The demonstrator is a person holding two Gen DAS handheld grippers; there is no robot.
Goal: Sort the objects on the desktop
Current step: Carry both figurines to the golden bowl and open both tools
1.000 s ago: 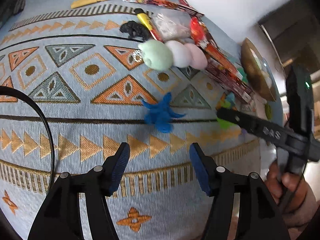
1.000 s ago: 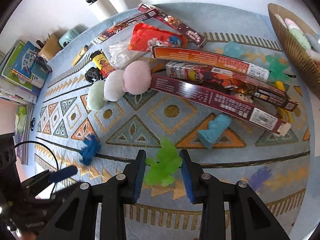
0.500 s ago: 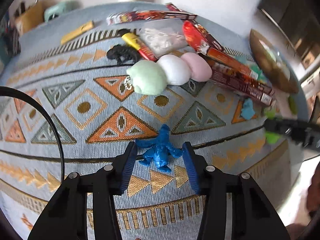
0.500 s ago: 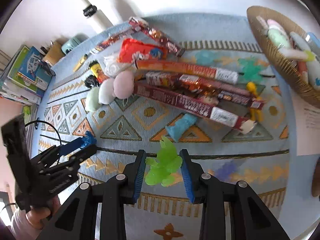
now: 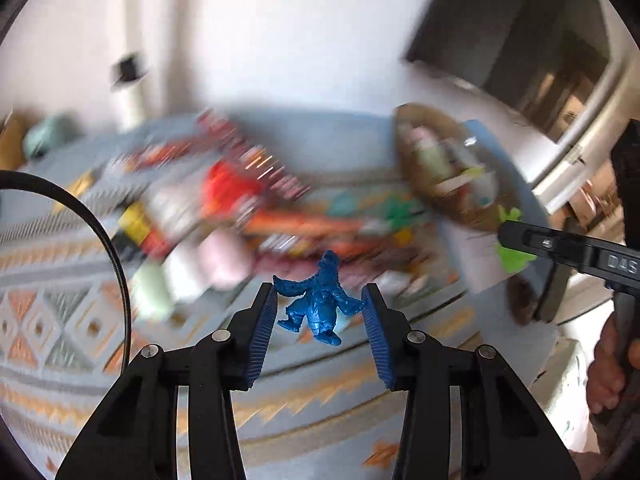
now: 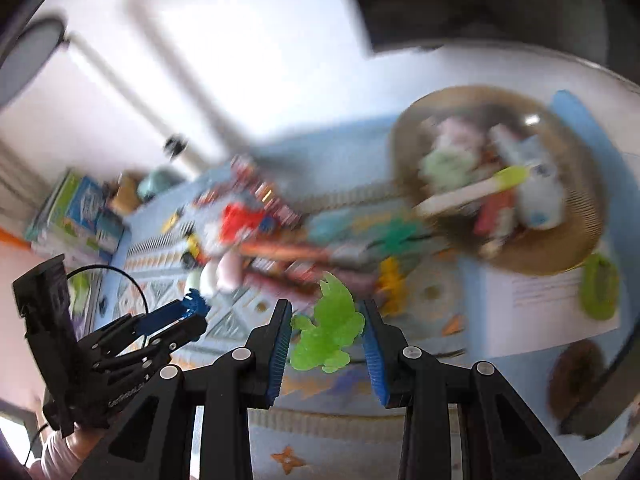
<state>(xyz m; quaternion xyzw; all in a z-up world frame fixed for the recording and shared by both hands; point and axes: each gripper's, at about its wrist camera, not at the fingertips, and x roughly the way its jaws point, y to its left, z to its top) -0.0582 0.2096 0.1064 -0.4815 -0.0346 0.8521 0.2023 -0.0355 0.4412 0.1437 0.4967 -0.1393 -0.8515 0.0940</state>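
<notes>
A blue toy figure (image 5: 318, 306) hangs between the blue pads of my left gripper (image 5: 320, 296), which is shut on its outstretched arms, above the patterned cloth (image 5: 80, 320). My right gripper (image 6: 326, 308) is shut on a translucent green toy figure (image 6: 328, 324), also off the cloth. Each wrist view shows the other tool: the right gripper (image 5: 516, 236) with the green figure (image 5: 512, 258) at the right, the left gripper (image 6: 192, 308) at the lower left. A woven basket (image 6: 560, 264) holding several items sits at the far right. Both views are motion-blurred.
Long snack boxes (image 6: 288, 252), a red packet (image 6: 244, 220) and round pastel puffs (image 6: 228, 272) crowd the cloth's middle. Books (image 6: 76, 208) are stacked at the far left. A paper sheet (image 6: 540, 300), a green round thing (image 6: 600, 290) and a brown coaster (image 6: 576, 372) lie near the basket.
My left gripper closed on the blue figure and lifted it off the cloth. The right gripper rose with the green figure. Both swung toward the basket, which now looks larger.
</notes>
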